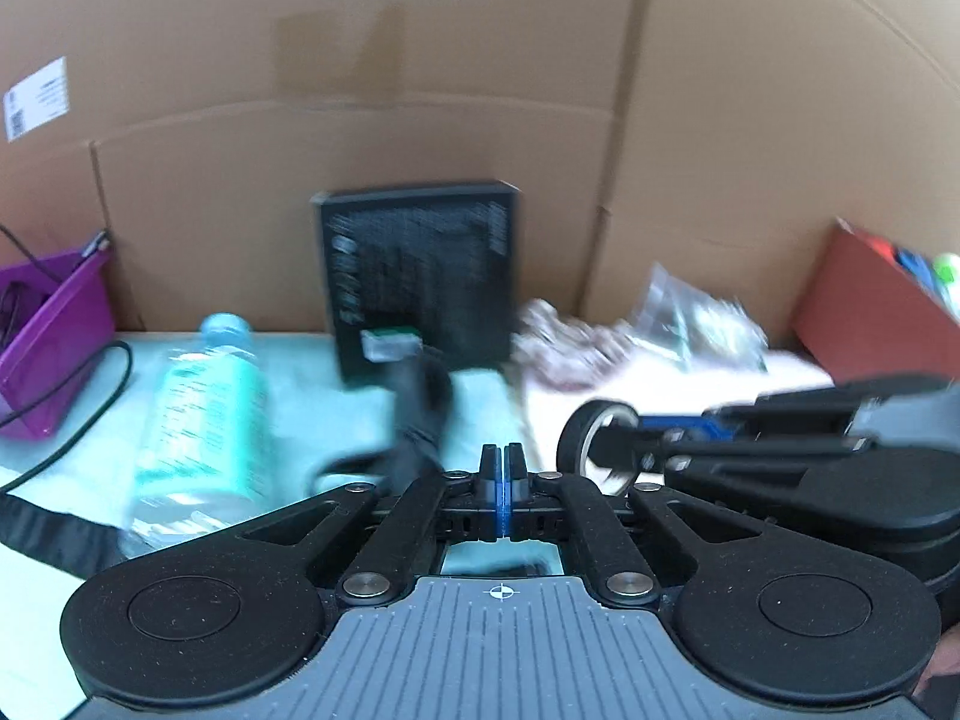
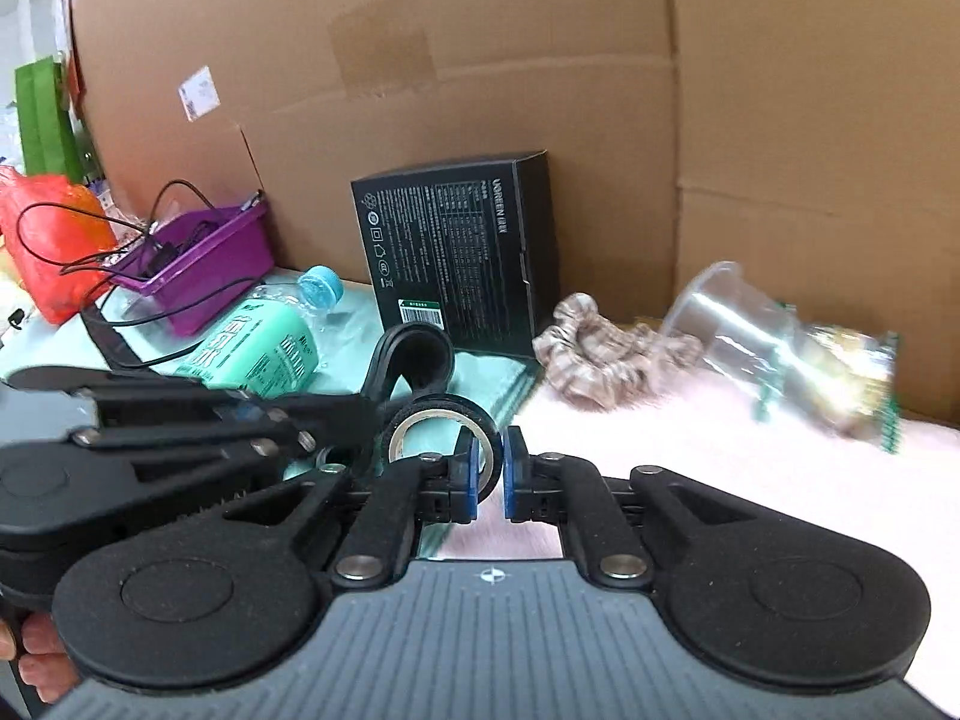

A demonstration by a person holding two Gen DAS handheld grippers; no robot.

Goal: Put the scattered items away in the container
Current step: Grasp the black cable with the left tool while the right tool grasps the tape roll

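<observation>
Left gripper point(image 1: 503, 462) pressed together empty; right gripper point(image 2: 487, 468) pinches the tape roll point(image 2: 441, 423), black box point(image 2: 456, 252) behind.

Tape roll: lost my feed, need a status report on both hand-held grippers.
Right hand-held gripper clamped on tape roll. Left hand-held gripper shut, empty. Purple bin far left; water bottle and cables lie between.

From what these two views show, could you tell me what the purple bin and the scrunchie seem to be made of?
The purple bin looks like moulded plastic: smooth, slightly glossy walls with a rolled rim. The scrunchie looks like soft matte fabric, gathered into puffy folds; the exact textile is unclear.
</observation>
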